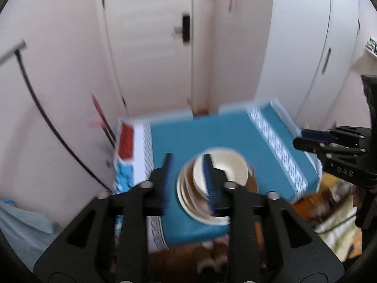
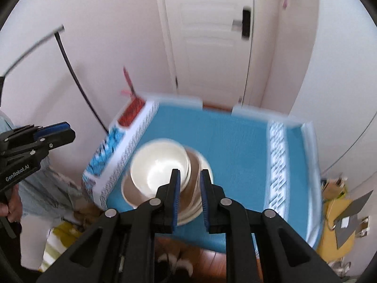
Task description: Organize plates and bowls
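A cream bowl (image 1: 223, 167) (image 2: 160, 165) sits on a stack of cream and brown plates (image 1: 195, 200) (image 2: 195, 188) near the front edge of the blue-clothed table (image 1: 212, 132) (image 2: 235, 141). My left gripper (image 1: 187, 165) is open and empty, held above the stack's left side. My right gripper (image 2: 189, 176) is open and empty, held above the stack's right side; in the left wrist view it shows at the right edge (image 1: 306, 139). The left gripper shows at the left edge of the right wrist view (image 2: 63, 132). Both views are motion-blurred.
A red and blue patterned box (image 1: 124, 151) (image 2: 122, 127) lies along the table's left side. A white door (image 1: 150, 47) (image 2: 212, 35) and walls stand close behind. Black cables (image 1: 47, 118) hang at left. Clutter lies on the wooden floor (image 1: 329, 200) at right.
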